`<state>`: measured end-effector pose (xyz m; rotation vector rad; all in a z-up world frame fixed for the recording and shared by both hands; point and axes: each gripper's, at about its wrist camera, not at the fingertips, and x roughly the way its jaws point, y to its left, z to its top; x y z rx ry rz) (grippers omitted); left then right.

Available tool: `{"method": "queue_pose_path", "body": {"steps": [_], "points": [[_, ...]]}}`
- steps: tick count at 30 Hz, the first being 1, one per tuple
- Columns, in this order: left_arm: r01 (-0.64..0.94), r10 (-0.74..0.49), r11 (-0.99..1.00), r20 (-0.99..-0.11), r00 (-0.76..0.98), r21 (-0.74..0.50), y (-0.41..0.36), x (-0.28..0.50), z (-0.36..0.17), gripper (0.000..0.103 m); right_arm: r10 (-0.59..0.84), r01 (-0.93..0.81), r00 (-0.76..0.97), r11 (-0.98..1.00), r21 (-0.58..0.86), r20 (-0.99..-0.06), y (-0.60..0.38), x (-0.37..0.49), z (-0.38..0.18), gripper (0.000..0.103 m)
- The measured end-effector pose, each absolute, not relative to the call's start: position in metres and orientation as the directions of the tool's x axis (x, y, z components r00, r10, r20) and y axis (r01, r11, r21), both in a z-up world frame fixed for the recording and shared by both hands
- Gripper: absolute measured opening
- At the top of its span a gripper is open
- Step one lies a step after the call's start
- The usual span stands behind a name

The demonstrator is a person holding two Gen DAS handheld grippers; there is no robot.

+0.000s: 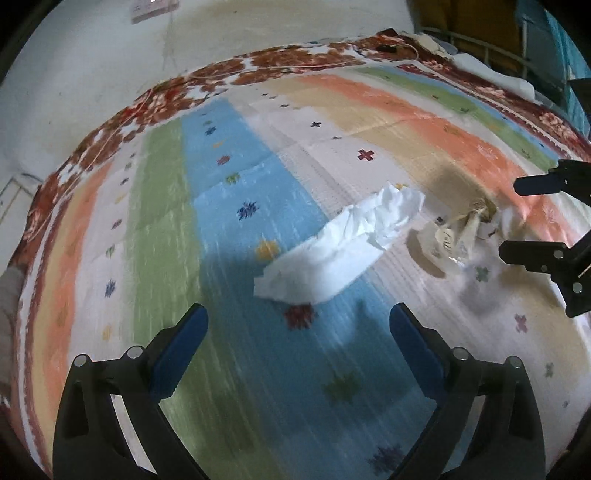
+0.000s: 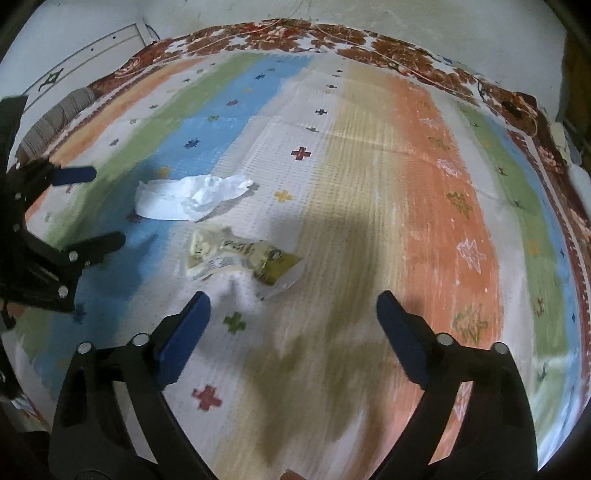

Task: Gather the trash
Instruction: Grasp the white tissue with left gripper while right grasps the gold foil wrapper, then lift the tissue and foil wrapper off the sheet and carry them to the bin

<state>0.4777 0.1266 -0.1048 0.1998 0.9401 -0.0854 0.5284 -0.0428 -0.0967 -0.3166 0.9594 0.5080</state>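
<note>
The left tongs (image 1: 299, 321) are held wide apart above the blue stripe of a striped mat (image 1: 229, 206), with nothing between the blue-padded fingers (image 1: 181, 347). Just ahead of them a crumpled white tissue (image 1: 343, 243) is seen lying flat on the mat, across the boundary of the blue and white stripes — not touched by either finger.

The right tongs (image 2: 293, 321) are likewise spread apart and empty, poised over the white and tan stripes. A crumpled yellowish wrapper (image 2: 240, 258) is found just ahead of the left finger of this pair, resting on the mat and apart from the pads. The tissue (image 2: 192, 197) lies just beyond the wrapper, near it.

Each pair of tongs is caught at the edge of the other's view — the right tongs (image 1: 517, 218) beside the wrapper (image 1: 450, 240), the left tongs (image 2: 92, 206) beside the tissue.

The mat is spread over a red floral blanket (image 2: 295, 33), beyond which a pale wall (image 1: 92, 55) is seen.
</note>
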Motion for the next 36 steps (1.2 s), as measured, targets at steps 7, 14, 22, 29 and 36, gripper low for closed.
{"method": "queue_pose_path", "body": {"steps": [7,14,22,29,36], "points": [[0.178,-0.044,0.981,-0.801,0.597,0.078,0.126,0.496,-0.114,0.092,0.28,-0.617,0.458,0.783,-0.075,-0.844,-0.026,0.536,-0.109,0.07],[0.219,-0.082,0.975,-0.842,0.533,0.044,0.114,0.51,-0.128,0.054,0.29,-0.657,0.409,0.752,-0.059,-0.865,-0.016,0.535,-0.125,0.047],[0.127,-0.049,0.991,-0.802,0.596,0.033,0.12,0.493,-0.121,0.007,0.32,-0.613,0.39,0.79,0.016,-0.864,-0.02,0.536,-0.119,0.013],[0.041,-0.058,0.998,-0.824,0.564,-0.042,0.129,0.46,-0.106,0.006,0.296,-0.555,0.358,0.83,0.053,-0.886,-0.034,0.521,-0.108,0.01],[0.003,-0.05,0.998,-0.842,0.537,-0.058,0.122,0.412,-0.085,0.006,0.28,-0.535,0.375,0.844,0.04,-0.884,-0.047,0.48,-0.087,0.01]]}}
